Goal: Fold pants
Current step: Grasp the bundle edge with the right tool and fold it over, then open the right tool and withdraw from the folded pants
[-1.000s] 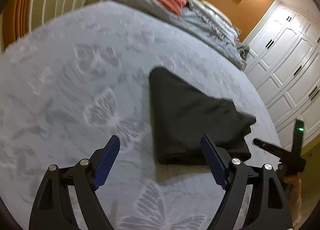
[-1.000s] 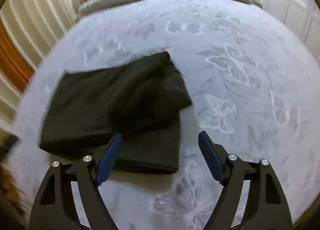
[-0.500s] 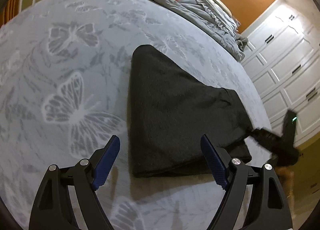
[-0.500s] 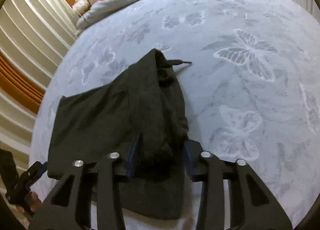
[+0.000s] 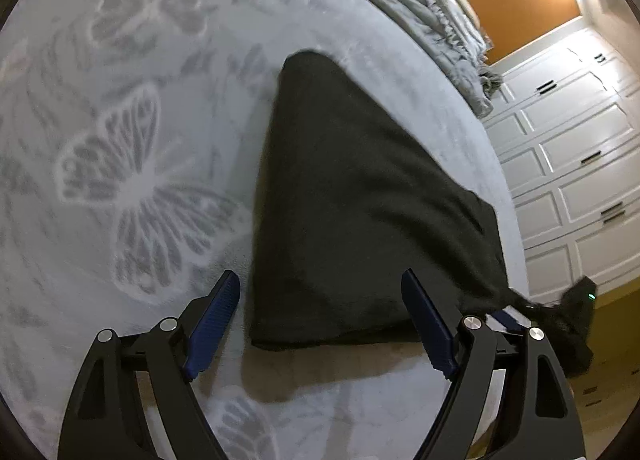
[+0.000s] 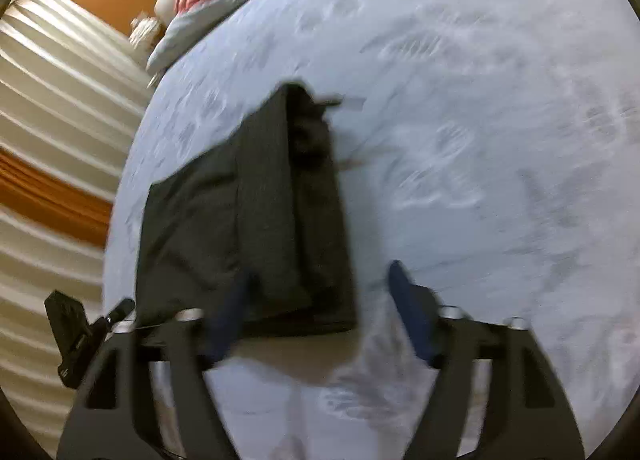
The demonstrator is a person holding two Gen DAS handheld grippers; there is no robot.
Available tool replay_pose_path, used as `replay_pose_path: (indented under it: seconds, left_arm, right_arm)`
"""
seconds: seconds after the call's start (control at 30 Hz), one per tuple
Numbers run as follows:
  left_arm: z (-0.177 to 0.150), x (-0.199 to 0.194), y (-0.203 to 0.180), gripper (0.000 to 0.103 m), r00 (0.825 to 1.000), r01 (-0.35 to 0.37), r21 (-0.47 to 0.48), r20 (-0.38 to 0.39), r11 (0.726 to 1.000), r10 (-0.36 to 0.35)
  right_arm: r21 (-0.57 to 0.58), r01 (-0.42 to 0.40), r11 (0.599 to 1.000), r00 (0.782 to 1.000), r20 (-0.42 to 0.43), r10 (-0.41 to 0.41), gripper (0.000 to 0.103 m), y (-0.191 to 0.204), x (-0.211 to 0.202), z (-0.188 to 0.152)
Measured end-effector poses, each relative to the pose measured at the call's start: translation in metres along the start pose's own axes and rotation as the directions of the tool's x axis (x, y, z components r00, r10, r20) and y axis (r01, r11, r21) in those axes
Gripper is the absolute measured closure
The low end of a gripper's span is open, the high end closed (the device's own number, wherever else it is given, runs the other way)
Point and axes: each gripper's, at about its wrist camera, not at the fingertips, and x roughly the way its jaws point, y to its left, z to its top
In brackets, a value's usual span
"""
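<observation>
Both claws stand with jaws wide and nothing pressed between the pads. The left claw (image 5: 322, 320) hovers low over the near edge of the black pants (image 5: 360, 220), which lie folded flat on the bed (image 5: 120, 140), a grey cover printed with butterflies. From this claw the pants spread toward 12 o'clock, the near left corner sitting between the jaws and the long fold edge running up toward 12 to 1. The right claw (image 6: 316, 316) has just been opening; its left finger overlaps the near edge of the pants (image 6: 248, 212) in a blurred view, but the cloth is not gripped. From it the pants lie at 11 o'clock, with a drawstring end showing at the far edge. Each claw is close to its own near corner; I judge the left better lined up for a grasp. No brand, label or readable writing shows anywhere.
</observation>
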Motion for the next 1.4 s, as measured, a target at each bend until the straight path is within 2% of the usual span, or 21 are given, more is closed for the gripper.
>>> replay_pose_path:
  seconds: [0.1,0.17,0.23,0.3,0.37,0.43,0.57,0.6,0.67,0.7,0.77,0.83,0.87,0.93,1.0,1.03,1.1,1.17,1.23,1.3,1.4]
  left_arm:
    - [-0.002,0.002,-0.006,0.023,0.999,-0.001,0.020,0.034,1.000,0.001]
    - [-0.002,0.009,-0.008,0.043,0.999,0.042,0.053,0.026,0.998,-0.043]
    - [0.000,0.014,-0.004,0.078,0.999,0.038,0.066,0.007,0.997,-0.039]
    - [0.007,0.007,0.004,0.087,0.995,0.096,0.029,-0.012,0.995,-0.095]
    - [0.012,-0.016,-0.001,0.090,0.991,0.135,0.032,0.008,0.990,-0.136]
    - [0.010,-0.054,-0.009,0.090,0.986,0.162,0.087,0.030,0.983,-0.165]
    - [-0.022,-0.106,0.005,0.085,0.991,0.135,0.136,-0.006,0.982,-0.136]
    - [-0.039,-0.105,0.011,0.080,0.998,0.062,0.176,-0.038,0.983,-0.056]
    - [-0.067,-0.098,0.019,0.079,0.992,-0.096,0.237,-0.060,0.967,0.113]
    - [-0.081,-0.101,0.019,0.079,0.984,-0.164,0.274,-0.028,0.948,0.178]
    - [-0.095,-0.120,0.005,0.072,0.975,-0.220,0.353,0.113,0.909,0.192]
    - [-0.108,-0.142,-0.019,0.041,0.939,-0.299,0.434,0.293,0.850,0.181]
    - [-0.111,-0.146,-0.027,0.040,0.918,-0.334,0.445,0.352,0.831,0.181]
    - [-0.116,-0.146,-0.042,0.040,0.898,-0.369,0.476,0.404,0.798,0.174]
    - [-0.114,-0.136,-0.051,0.040,0.907,-0.358,0.494,0.387,0.792,0.169]
    - [-0.116,-0.131,-0.049,0.040,0.912,-0.349,0.487,0.374,0.800,0.170]
    - [-0.106,-0.115,-0.051,0.040,0.924,-0.335,0.462,0.330,0.821,0.192]
    - [-0.103,-0.104,-0.044,0.040,0.931,-0.331,0.433,0.297,0.838,0.214]
    - [-0.102,-0.102,-0.041,0.040,0.933,-0.328,0.409,0.282,0.851,0.224]
    - [-0.101,-0.099,-0.037,0.040,0.930,-0.335,0.399,0.283,0.853,0.233]
    - [-0.108,-0.094,-0.040,0.040,0.916,-0.376,0.415,0.303,0.829,0.264]
  right_arm:
    - [0.000,-0.046,0.999,0.998,-0.031,0.046,0.016,0.003,0.007,-0.003]
    - [-0.004,-0.086,0.996,0.993,-0.080,0.086,0.016,0.009,0.029,-0.006]
    - [-0.021,-0.099,0.995,0.988,-0.120,0.096,0.046,0.015,0.048,-0.005]
    - [-0.051,-0.095,0.994,0.990,-0.108,0.090,0.068,0.027,0.042,-0.005]
    - [-0.062,-0.207,0.976,0.977,-0.073,0.203,0.073,0.043,0.007,-0.008]
    - [-0.107,-0.295,0.950,0.954,-0.080,0.287,0.074,0.059,-0.028,-0.027]
    - [-0.128,-0.296,0.947,0.947,-0.173,0.272,0.065,0.052,-0.035,-0.087]
    - [-0.132,-0.245,0.961,0.954,-0.211,0.214,0.053,0.046,-0.025,-0.103]
    - [-0.198,0.022,0.980,0.979,-0.195,-0.061,0.036,0.033,-0.014,-0.133]
    - [-0.201,0.032,0.979,0.987,-0.150,-0.063,0.026,0.032,-0.021,-0.139]
    - [-0.188,0.028,0.982,0.998,-0.043,-0.037,0.026,0.036,-0.048,-0.142]
    - [-0.215,0.024,0.976,0.997,0.070,-0.009,0.025,0.047,-0.069,-0.138]
    - [-0.223,0.029,0.974,0.995,0.096,-0.008,0.023,0.053,-0.069,-0.134]
    - [-0.251,0.049,0.967,0.994,0.105,-0.023,0.022,0.067,-0.057,-0.122]
    - [-0.271,0.113,0.956,0.990,0.111,-0.085,0.022,0.075,-0.039,-0.117]
    - [-0.294,0.126,0.947,0.990,0.092,-0.103,0.023,0.082,-0.025,-0.115]
    - [-0.320,0.125,0.939,0.992,0.031,-0.122,0.074,0.093,-0.002,-0.119]
    - [-0.359,0.148,0.921,0.988,0.088,-0.125,0.087,0.104,-0.012,-0.123]
    - [-0.373,0.038,0.927,0.989,0.144,0.017,0.091,0.119,-0.045,-0.127]
    - [-0.377,0.007,0.926,0.984,0.169,0.062,0.091,0.118,-0.059,-0.128]
    - [-0.356,0.140,0.924,0.990,0.085,-0.117,0.088,0.097,-0.021,-0.129]
